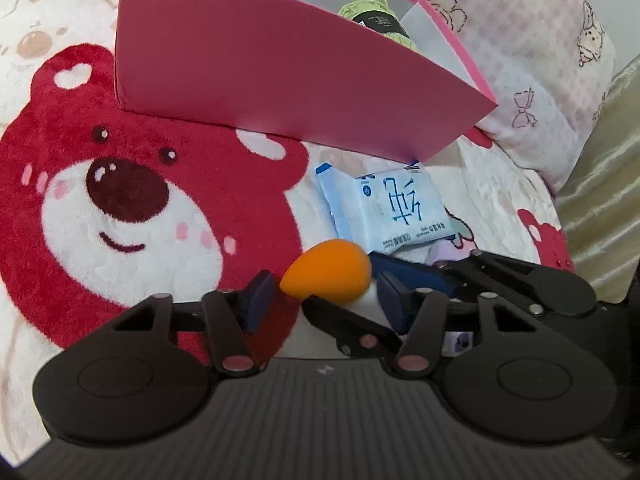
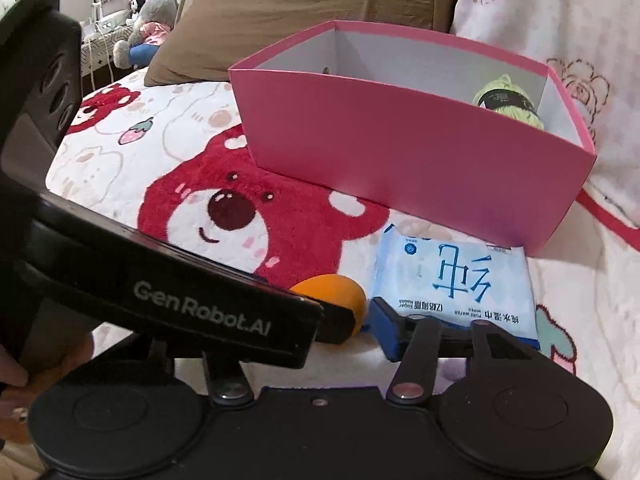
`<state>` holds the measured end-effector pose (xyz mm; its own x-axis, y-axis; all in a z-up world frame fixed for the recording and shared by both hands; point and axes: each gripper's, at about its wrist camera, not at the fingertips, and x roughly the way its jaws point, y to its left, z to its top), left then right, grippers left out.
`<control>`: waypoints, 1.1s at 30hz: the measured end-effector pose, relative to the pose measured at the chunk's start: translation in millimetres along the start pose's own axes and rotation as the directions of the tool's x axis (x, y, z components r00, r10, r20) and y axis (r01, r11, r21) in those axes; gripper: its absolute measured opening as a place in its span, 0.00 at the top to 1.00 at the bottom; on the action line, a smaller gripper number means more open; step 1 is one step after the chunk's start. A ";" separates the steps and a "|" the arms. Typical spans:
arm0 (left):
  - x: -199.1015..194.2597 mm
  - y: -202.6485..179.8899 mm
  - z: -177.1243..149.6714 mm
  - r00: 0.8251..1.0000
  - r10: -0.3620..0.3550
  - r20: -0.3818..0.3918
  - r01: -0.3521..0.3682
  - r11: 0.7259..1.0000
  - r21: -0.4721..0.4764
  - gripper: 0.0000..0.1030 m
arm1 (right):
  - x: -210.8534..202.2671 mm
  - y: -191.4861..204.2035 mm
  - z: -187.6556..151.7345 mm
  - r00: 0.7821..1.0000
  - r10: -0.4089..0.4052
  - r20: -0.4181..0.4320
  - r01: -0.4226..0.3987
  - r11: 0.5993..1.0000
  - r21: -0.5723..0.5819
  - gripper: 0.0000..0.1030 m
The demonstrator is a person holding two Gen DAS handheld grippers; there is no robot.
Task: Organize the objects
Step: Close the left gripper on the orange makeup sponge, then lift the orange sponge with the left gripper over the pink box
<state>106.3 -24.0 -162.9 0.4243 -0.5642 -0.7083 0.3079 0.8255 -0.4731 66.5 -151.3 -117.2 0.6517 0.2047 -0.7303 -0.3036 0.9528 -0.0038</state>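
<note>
We see the pink box (image 2: 408,148) resting on the bear blanket (image 1: 120,208), with a green yarn skein (image 2: 508,102) inside at its right end and the blue wipes pack (image 2: 452,276) lying just in front of it. Nearer than the pack, the orange sponge (image 1: 326,268) sits between our left gripper's (image 1: 326,292) spread, released fingers, while our right gripper (image 2: 312,336) crowds in beside; its left finger is hidden, so we cannot tell its state.

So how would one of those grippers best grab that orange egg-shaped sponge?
Across its fat rounded middle, coming in low from the near side. The orange sponge lies on its side on the blanket, pointed end left, and already sits between the open left gripper fingers; the narrow tip would likely slip out.
</note>
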 end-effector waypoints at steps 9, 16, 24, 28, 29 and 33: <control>4.1 6.7 1.0 1.000 -0.024 0.006 0.024 1.000 -0.008 0.59 | 6.6 2.7 -3.8 0.999 -0.031 -0.005 0.031 0.999 -0.007 0.56; 7.6 8.8 1.1 0.999 -0.031 -0.008 0.030 0.999 -0.032 0.59 | 9.8 3.1 -7.4 0.999 -0.039 0.003 0.039 0.999 -0.007 0.56; -6.8 1.0 1.1 0.998 -0.059 0.034 0.059 0.998 0.002 0.59 | -0.6 3.7 -6.5 0.998 -0.049 0.033 0.048 0.999 0.014 0.55; -13.9 -0.9 1.0 0.995 -0.090 0.029 0.090 0.996 0.000 0.59 | -12.1 2.4 -7.2 0.997 -0.043 0.057 0.042 0.999 0.012 0.55; -15.4 -2.1 1.0 0.995 -0.092 0.026 0.092 0.996 0.008 0.59 | -14.7 2.6 -7.4 0.997 -0.042 0.061 0.042 0.999 0.011 0.55; -20.0 -11.7 -1.2 0.998 -0.046 0.031 0.043 0.996 0.083 0.59 | -21.4 5.9 -8.2 0.997 -0.027 0.068 0.027 1.000 0.004 0.53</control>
<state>93.2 -22.4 -143.9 0.4359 -0.6018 -0.6692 0.3956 0.7960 -0.4582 45.0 -151.9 -107.2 0.7052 0.1934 -0.6822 -0.2832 0.9588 -0.0210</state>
